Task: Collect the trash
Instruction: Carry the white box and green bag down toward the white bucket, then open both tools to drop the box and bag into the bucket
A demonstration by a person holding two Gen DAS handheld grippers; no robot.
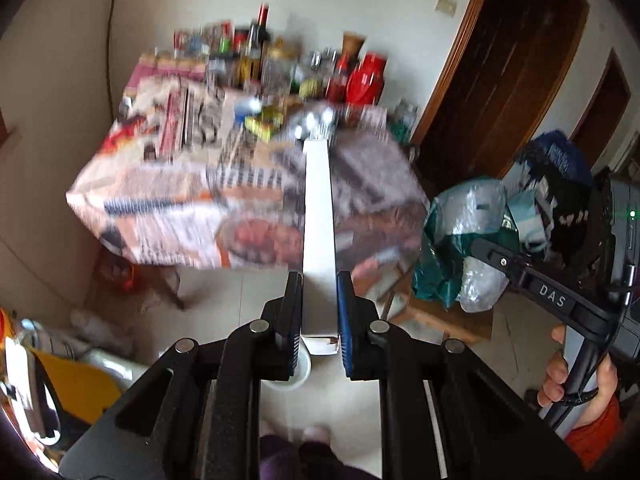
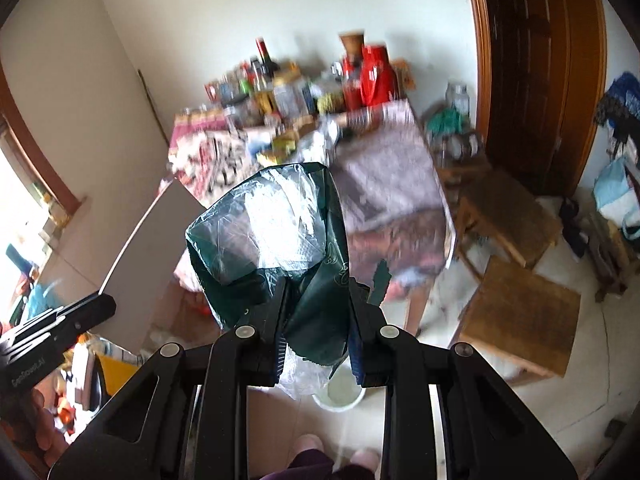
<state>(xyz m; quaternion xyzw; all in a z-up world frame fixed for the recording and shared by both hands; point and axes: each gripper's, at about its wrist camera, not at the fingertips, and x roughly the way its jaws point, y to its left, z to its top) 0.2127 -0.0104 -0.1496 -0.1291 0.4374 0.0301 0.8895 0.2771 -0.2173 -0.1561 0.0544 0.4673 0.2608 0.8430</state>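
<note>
My left gripper (image 1: 319,280) is shut on a flat white carton (image 1: 318,208), seen edge-on and sticking out forward over the floor. In the right wrist view the same carton (image 2: 160,236) slants up from the left gripper (image 2: 106,302) at the left edge. My right gripper (image 2: 320,286) is shut on a crumpled dark green plastic bag (image 2: 316,312) bundled with clear plastic film (image 2: 276,208). From the left wrist view that bundle (image 1: 452,236) hangs at the right on the right gripper (image 1: 480,248), with a hand (image 1: 576,376) on its handle.
Ahead stands a table (image 2: 384,200) covered in printed paper, crowded with bottles and a red jug (image 2: 374,76). A white bucket (image 2: 340,394) sits on the tiled floor below the grippers. Wooden stools (image 2: 520,316) stand to the right, and a brown door (image 2: 536,72) is behind them. More clutter lies at the lower left.
</note>
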